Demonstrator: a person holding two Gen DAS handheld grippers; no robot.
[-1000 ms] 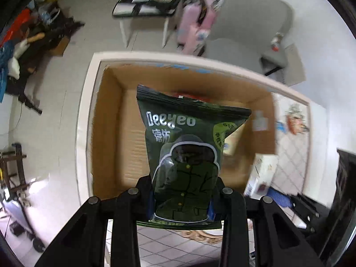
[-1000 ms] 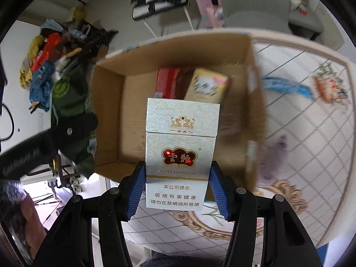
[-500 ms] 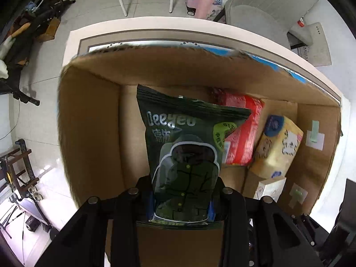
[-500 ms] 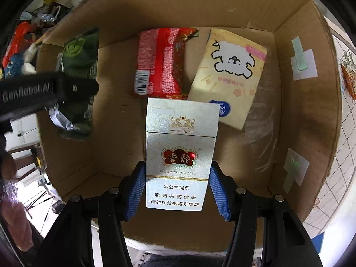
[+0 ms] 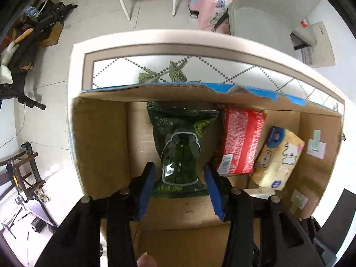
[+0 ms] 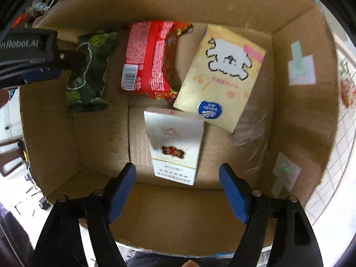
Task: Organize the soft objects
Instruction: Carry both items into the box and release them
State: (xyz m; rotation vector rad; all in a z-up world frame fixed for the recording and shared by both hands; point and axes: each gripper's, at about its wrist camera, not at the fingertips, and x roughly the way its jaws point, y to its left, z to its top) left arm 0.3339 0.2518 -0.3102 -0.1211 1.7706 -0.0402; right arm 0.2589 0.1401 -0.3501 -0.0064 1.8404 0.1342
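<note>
Both wrist views, seemingly close, into cardboard box [image 5: 100, 142].

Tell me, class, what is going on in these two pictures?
A person is packing soft goods into a cardboard box with two hand-held tongs. The left tongs are open around a green snack bag lying on the box floor. The right tongs are open too, with a white cigarette pack lying just ahead of them. A red packet and a yellow tissue pack already lie inside.
</note>
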